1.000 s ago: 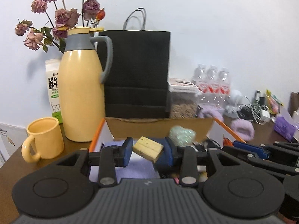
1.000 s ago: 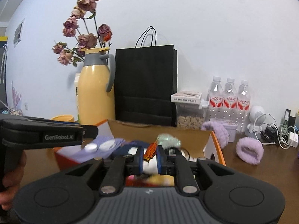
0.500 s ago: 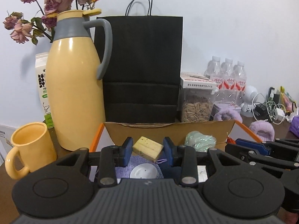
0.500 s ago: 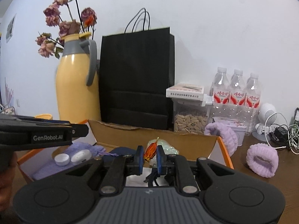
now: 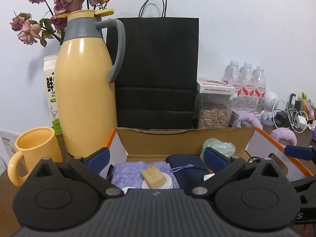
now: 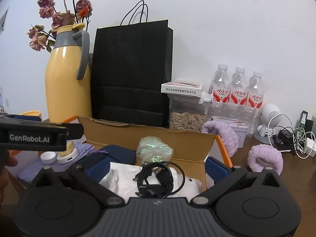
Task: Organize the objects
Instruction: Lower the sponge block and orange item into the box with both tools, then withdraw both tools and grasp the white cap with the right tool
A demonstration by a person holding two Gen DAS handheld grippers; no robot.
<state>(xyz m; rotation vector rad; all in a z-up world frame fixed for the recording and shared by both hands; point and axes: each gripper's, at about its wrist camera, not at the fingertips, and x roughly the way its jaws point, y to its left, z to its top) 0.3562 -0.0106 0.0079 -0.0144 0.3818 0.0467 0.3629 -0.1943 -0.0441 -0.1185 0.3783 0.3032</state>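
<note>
An orange-edged cardboard box (image 5: 158, 140) lies in front of both grippers. My left gripper (image 5: 157, 156) hangs over it, jaws opening wide, pressing on nothing. Below them a yellow block (image 5: 153, 177) rests on a white round case, on top of a purple pouch (image 5: 128, 172). A dark blue pouch (image 5: 185, 167) and a green glittery bundle (image 5: 218, 147) lie beside it. My right gripper (image 6: 157, 165) is over the right half of the box (image 6: 187, 146), jaws also opening with nothing in them. Under them a coiled black cable (image 6: 156, 179) lies on white cloth (image 6: 122, 175).
Behind the box stand a yellow thermos jug (image 5: 86, 98), a black paper bag (image 5: 158, 75) and a jar of seeds (image 5: 214, 110). A yellow mug (image 5: 33, 152) is at the left. Water bottles (image 6: 239, 90), purple scrunchies (image 6: 264, 158) and tangled chargers (image 6: 292, 138) crowd the right.
Both grippers opened wide. The yellow block dropped from the left jaws onto the white case in the box. The small orange item left the right jaws and is out of sight.
</note>
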